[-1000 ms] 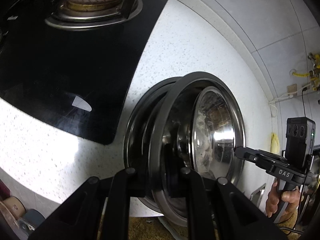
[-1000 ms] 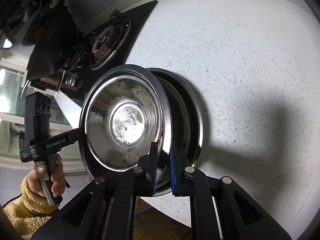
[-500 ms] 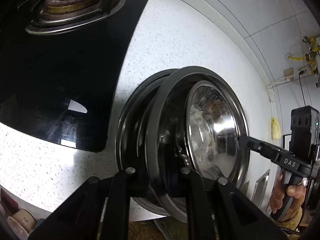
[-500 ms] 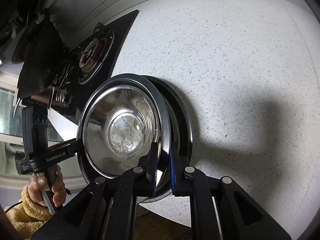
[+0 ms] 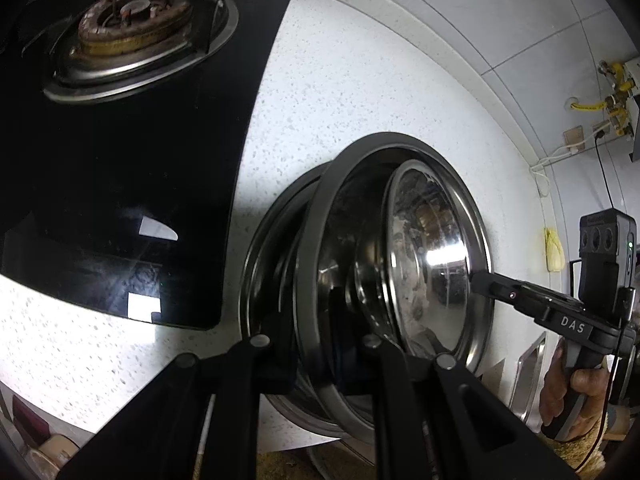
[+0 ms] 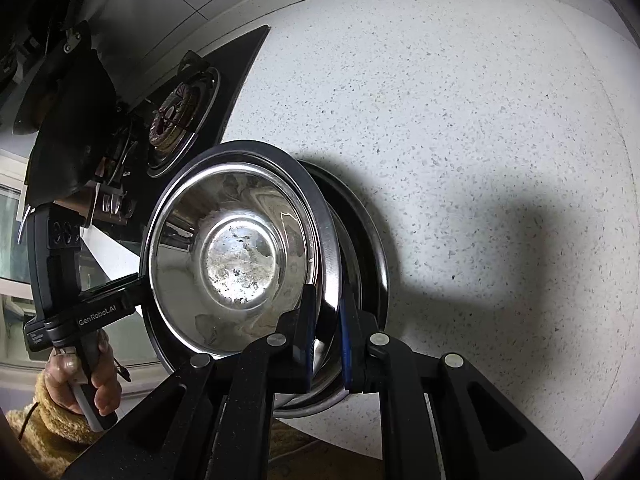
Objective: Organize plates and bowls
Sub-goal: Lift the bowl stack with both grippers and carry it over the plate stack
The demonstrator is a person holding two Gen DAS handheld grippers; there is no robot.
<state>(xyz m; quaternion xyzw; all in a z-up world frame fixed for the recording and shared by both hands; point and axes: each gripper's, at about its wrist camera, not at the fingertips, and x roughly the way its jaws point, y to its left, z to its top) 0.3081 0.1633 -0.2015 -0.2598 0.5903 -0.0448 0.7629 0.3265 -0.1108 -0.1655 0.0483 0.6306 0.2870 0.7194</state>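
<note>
A shiny steel bowl (image 5: 432,264) (image 6: 236,264) with a broad rim is held tilted over a second steel dish (image 5: 264,280) (image 6: 372,256) that lies on the white speckled counter. My left gripper (image 5: 316,344) is shut on the bowl's near rim in the left wrist view. The right gripper (image 5: 480,280) pinches the opposite rim there. In the right wrist view my right gripper (image 6: 327,332) clamps the rim between its blue pads (image 6: 308,336), and the left gripper (image 6: 136,284) grips the far side. How the lower dish is stacked is hidden.
A black glass hob (image 5: 132,168) with a gas burner (image 5: 132,28) (image 6: 180,112) lies left of the dishes. A tiled wall with yellow pipe fittings (image 5: 612,100) rises behind the counter (image 6: 460,120). A person's hand (image 6: 80,380) in a fuzzy sleeve holds the left grip.
The bowl, held by both grippers, has shifted a little sideways over the lower dish and rolled slightly. Both grips are unchanged.
</note>
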